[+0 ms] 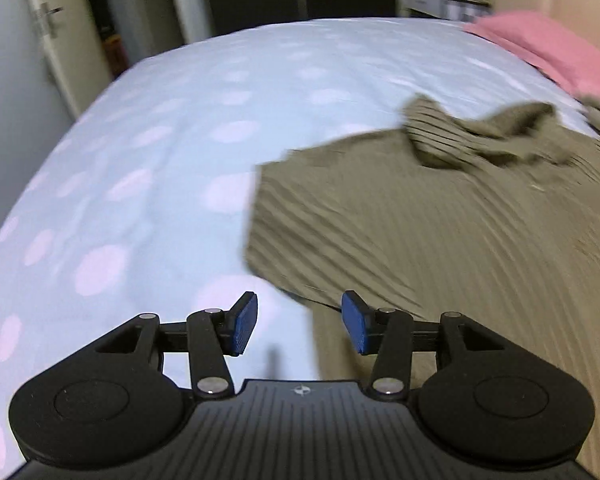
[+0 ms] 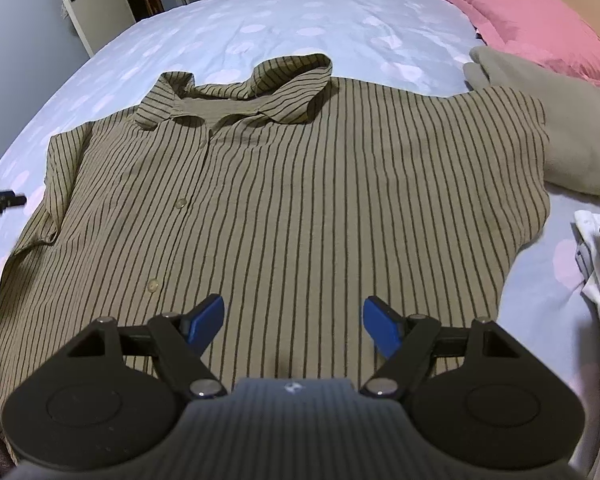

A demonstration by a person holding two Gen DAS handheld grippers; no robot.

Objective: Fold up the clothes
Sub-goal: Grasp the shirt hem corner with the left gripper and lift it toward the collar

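In the left wrist view the picture is blurred, and the left claw sits at the bottom centre with its blue pads partly apart and nothing between them; the bed sheet and the near edge of the shirt show through the gap. The striped shirt fills the right half of this frame, its left edge running down the middle and its collar crumpled at the upper right. The bed, with a pale blue dotted sheet, takes the left half, and a pink pillow lies in the upper right corner. In the right wrist view the picture is sharp. The right claw at the bottom centre stands wide open and holds nothing, above the lower middle of the shirt. The shirt lies front side up and spread flat over the centre of the frame, olive with thin dark stripes, buttons along the placket at the left of centre, the collar at the top. The sleeve at the left of the frame lies turned inward over the body, while the sleeve at the right is spread out. A grey garment lies at the right edge, touching the shirt, and a black object is at the left edge. I judge that the folding is at an early step: one side seems to be turned in, both claws are free. The next move probably calls for a grip on the cloth edge of the other sleeve or the hem, taking one layer only, so that the thin fabric does not bunch.
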